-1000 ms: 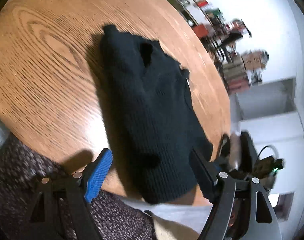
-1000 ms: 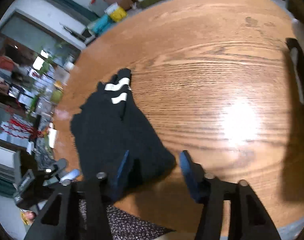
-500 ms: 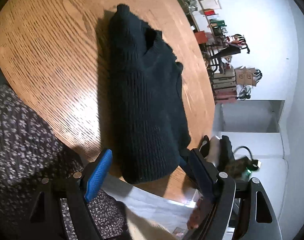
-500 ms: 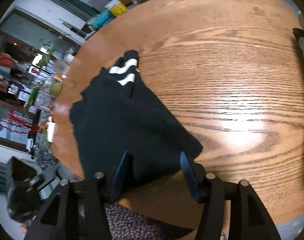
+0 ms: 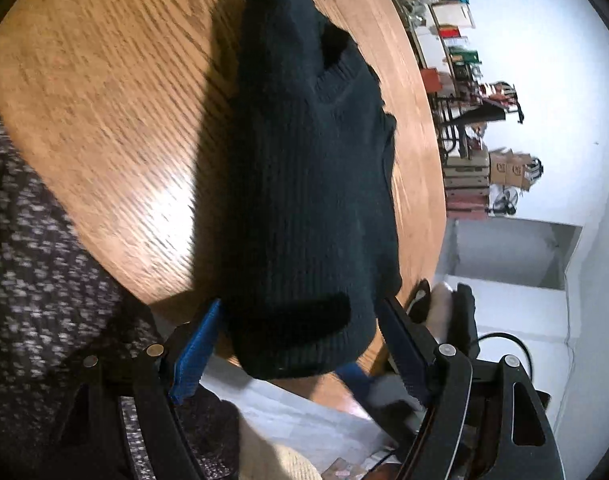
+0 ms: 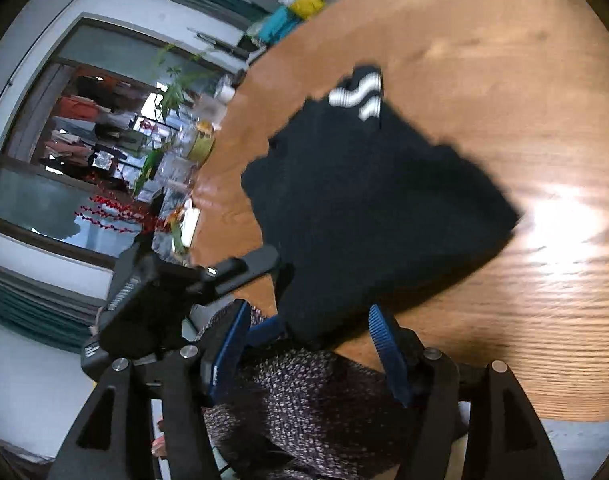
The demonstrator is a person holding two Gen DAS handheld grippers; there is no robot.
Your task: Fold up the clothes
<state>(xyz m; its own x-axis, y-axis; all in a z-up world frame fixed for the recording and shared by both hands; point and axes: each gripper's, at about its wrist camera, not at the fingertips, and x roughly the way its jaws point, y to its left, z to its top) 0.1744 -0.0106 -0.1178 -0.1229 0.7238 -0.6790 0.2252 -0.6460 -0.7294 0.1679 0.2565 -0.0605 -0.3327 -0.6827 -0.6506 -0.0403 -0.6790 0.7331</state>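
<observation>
Since the earlier frame I have brought both grippers nearer the black sweater (image 5: pixel 304 184), whose near hem now overhangs the near edge of the desk (image 5: pixel 104 92). My left gripper (image 5: pixel 300 334) stands open astride that hem; my right gripper (image 6: pixel 308 344), jaws just opening, brackets a near corner, pads clear. This placement suits taking up the hem for a fold.

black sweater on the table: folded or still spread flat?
Folded. The black sweater lies as a narrow, doubled-up bundle on the wooden table; a white-striped cuff is tucked at its far end, no sleeves spread out.
</observation>
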